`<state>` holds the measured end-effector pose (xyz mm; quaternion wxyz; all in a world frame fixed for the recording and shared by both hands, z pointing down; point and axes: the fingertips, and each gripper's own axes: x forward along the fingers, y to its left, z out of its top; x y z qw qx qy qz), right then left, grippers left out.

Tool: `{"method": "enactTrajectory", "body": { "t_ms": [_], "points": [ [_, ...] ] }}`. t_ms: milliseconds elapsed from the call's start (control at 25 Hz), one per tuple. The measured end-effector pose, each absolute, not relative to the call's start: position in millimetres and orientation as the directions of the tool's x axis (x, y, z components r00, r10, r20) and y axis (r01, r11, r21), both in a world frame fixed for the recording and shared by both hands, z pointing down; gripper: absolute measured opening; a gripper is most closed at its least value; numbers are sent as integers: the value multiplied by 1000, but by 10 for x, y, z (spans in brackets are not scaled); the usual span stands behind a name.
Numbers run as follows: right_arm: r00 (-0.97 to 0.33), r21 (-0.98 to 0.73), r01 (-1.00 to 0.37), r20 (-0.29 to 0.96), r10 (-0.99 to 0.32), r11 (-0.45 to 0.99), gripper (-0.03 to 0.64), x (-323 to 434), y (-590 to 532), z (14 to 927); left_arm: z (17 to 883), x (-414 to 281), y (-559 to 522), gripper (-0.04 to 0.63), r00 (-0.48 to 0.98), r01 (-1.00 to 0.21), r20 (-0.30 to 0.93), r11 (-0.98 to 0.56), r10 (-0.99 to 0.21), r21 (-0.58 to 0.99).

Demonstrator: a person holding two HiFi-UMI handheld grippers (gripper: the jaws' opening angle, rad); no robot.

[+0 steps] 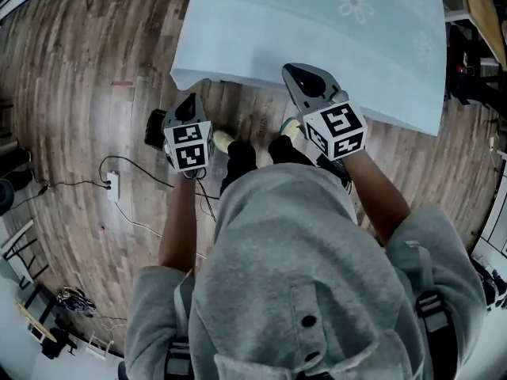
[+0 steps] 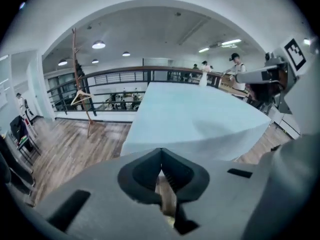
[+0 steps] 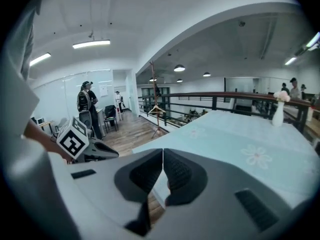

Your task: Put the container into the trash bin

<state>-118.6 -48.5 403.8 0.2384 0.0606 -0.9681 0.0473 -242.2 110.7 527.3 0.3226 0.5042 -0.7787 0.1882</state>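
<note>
Pale blue tablecloth [image 1: 317,38] on the far side, but no container or trash bin visible anywhere. Both the left gripper [image 2: 161,171] and right gripper [image 3: 162,176] are closed tight on nothing. Reaching in like that would probably just shove the container.

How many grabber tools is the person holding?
2. The left gripper is above the wooden floor near the tablecloth's corner; the right gripper overlaps the tablecloth's edge. Both are shut.
</note>
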Motion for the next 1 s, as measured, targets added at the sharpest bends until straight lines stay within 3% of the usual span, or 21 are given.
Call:
{"method": "enactTrajectory", "body": {
  "t_ms": [240, 480, 760, 1000],
  "points": [
    [-867, -32, -361, 380, -322, 932, 28, -120, -1395, 3654, 4431, -1722, -118, 20, -202, -972, 547, 237, -812, -8],
    [-790, -50, -560, 331, -515, 827, 26, 910, -2015, 3542, 4045, -973, -885, 20, -85, -996, 489, 94, -868, -7],
    [-736, -92, -651, 319, -597, 753, 27, 1751, -2340, 3701, 4005, -267, -1416, 20, -3, -999, 489, -17, -872, -36],
    [-736, -109, -655, 316, -598, 748, 26, 1999, -2507, 3782, 4041, 17, -1631, 20, 8, -998, 497, -34, -867, -43]
  ]
}}
